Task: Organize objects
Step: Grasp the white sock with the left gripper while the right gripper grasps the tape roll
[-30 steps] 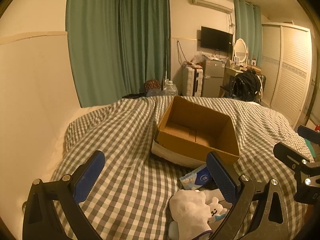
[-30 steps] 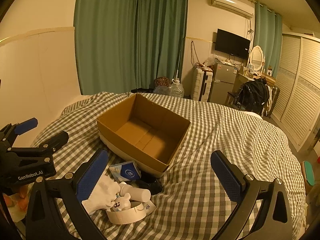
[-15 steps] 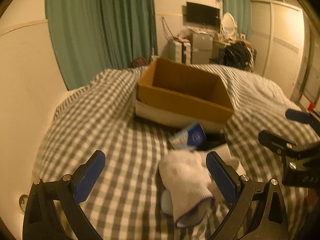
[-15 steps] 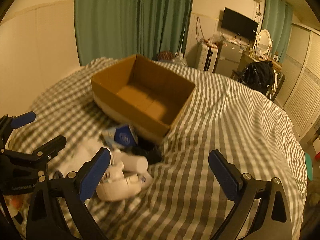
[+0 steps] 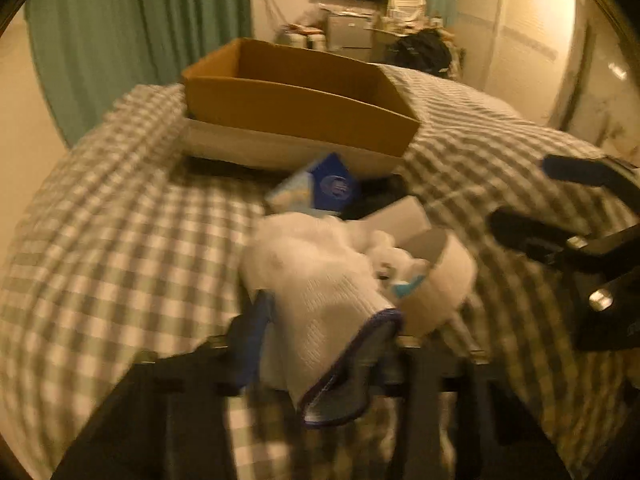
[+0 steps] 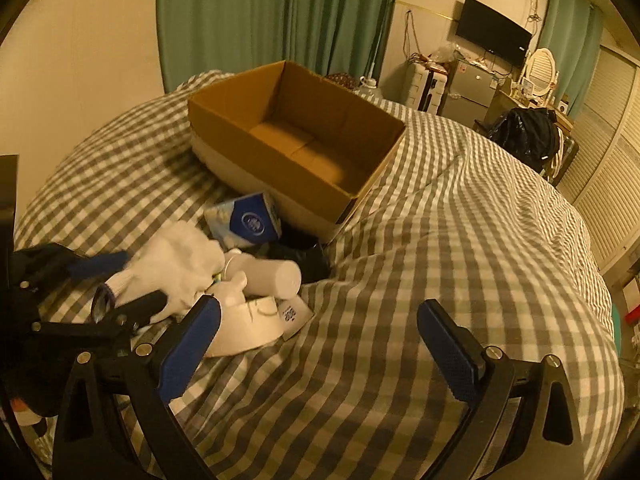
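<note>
An open brown cardboard box (image 6: pixel 296 136) sits empty on the checked bed; it also shows in the left wrist view (image 5: pixel 296 96). In front of it lies a pile: a white knit glove (image 5: pixel 320 280), a blue and white packet (image 5: pixel 324 188), a white bottle (image 6: pixel 268 276), a white paper ring (image 5: pixel 444 280) with a small white toy, and something black (image 6: pixel 304 256). My left gripper (image 5: pixel 324 320) has closed in around the glove's cuff; the view is blurred. It also shows in the right wrist view (image 6: pixel 124 280). My right gripper (image 6: pixel 320 344) is open and empty, right of the pile.
The checked bedspread (image 6: pixel 440 240) covers the whole bed. Green curtains (image 6: pixel 280 12) hang behind. A TV (image 6: pixel 492 32), a small fridge, a suitcase and a chair with a black bag (image 6: pixel 524 136) stand at the far right, beside louvred wardrobe doors.
My left gripper has dropped forward onto the pile and its fingers have closed in on the white glove. My right gripper has moved closer to the pile and stays open.
</note>
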The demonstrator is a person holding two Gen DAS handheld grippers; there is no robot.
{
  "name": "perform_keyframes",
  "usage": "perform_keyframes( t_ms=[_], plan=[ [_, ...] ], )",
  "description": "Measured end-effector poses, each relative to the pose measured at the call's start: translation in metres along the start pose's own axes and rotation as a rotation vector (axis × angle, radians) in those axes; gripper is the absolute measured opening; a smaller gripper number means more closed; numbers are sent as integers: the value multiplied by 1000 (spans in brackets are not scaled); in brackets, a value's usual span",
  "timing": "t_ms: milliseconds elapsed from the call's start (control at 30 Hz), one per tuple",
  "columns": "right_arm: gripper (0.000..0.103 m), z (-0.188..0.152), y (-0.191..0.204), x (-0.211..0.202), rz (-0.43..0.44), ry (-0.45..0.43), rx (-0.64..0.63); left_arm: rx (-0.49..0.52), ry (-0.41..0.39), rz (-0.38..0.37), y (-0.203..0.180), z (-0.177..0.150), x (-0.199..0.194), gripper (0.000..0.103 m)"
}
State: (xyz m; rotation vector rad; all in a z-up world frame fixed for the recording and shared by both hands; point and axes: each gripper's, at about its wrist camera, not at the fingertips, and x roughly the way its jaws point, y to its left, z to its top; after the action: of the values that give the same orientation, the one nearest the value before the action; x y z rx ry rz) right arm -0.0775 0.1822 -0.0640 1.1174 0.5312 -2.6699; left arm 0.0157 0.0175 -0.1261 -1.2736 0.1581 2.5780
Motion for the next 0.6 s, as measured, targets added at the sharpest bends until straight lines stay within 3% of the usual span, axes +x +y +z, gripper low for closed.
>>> perform_keyframes(
  t_ms=[233, 467, 600],
  plan=[
    [99, -1, 13, 5, 31, 28, -41, -30, -75, 8, 11, 4, -21, 29],
    [99, 1, 38, 22, 76, 79, -105, -46, -169, 159, 34, 16, -50, 29],
    [99, 0, 53, 42, 81, 133, -152, -71, -171, 156, 45, 16, -49, 29]
  ],
)
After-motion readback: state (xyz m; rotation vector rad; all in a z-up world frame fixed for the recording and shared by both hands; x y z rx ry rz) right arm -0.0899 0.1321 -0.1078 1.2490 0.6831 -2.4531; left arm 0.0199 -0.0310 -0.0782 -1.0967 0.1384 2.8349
